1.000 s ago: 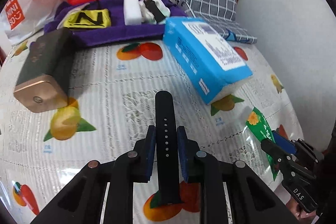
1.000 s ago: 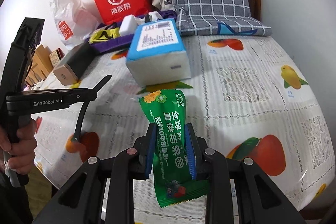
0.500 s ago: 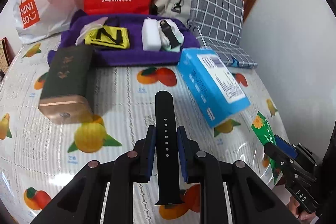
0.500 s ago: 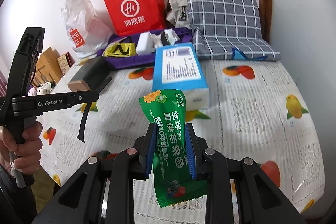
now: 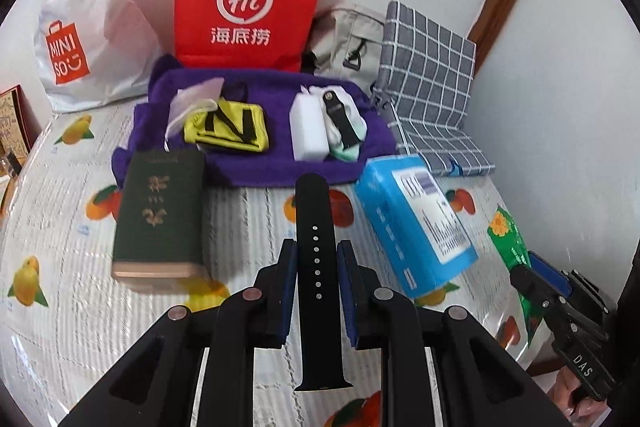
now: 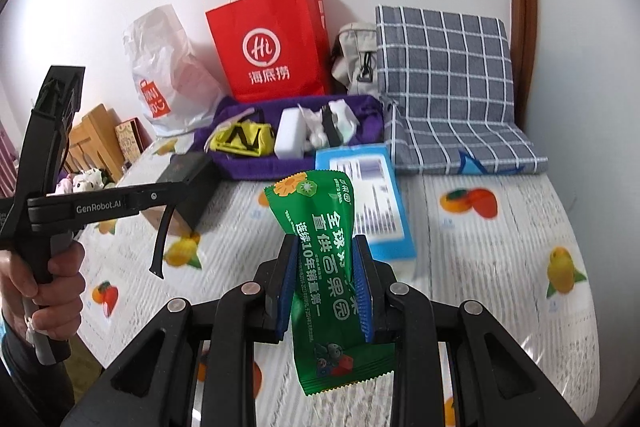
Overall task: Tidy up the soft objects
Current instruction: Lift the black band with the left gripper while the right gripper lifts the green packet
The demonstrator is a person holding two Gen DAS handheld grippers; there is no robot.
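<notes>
So both tongs are loaded right now. The left tongs [image 5: 316,259] are clamped on a black watch strap [image 5: 316,267], held up off the bed [image 6: 500,267] with its tip pointing toward the purple cloth [image 5: 256,163] at the back. The right tongs [image 6: 326,283] are squeezing a green snack packet [image 6: 324,259], also in the air, above the fruit-print cover.

Looks like the carry step: each item is picked up and heading for the purple cloth, where a yellow pouch [image 5: 230,125], a white block [image 5: 306,129] and another dark strap [image 5: 340,123] already sit together.

Next move probably means getting past the blue tissue pack [image 5: 412,223] and the dark green box [image 5: 160,215] lying in between, then lowering over a free patch of the cloth before letting go. The strap is floppy, so it may flop sideways on release.
</notes>
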